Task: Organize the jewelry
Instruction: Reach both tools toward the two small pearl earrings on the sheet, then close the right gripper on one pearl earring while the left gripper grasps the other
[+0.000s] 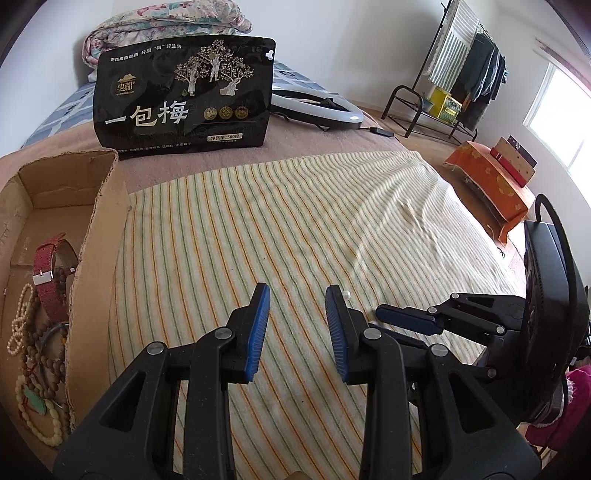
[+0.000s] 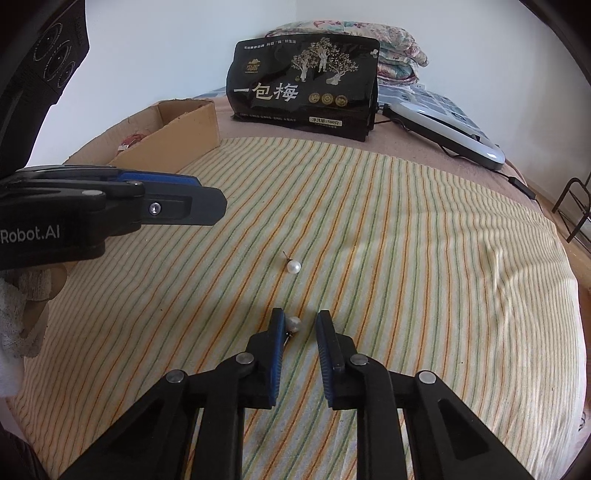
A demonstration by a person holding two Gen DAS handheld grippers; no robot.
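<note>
Pearl earring sits between right gripper fingers, not yet pinched; centre before clamping; left gripper open, empty.

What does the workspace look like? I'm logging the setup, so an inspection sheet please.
Surface: striped towel, slightly wrinkled.
Job's things: pearl earring inside the right gripper; second earring ahead on the towel; cardboard box holding red watch, bead bracelets.
Clutter: black snack bag, white device.
Grippers: left gripper open, empty; right gripper open around the earring.
Cables: black cable by the device.
Surroundings: clothes rack, folded quilt.
</note>
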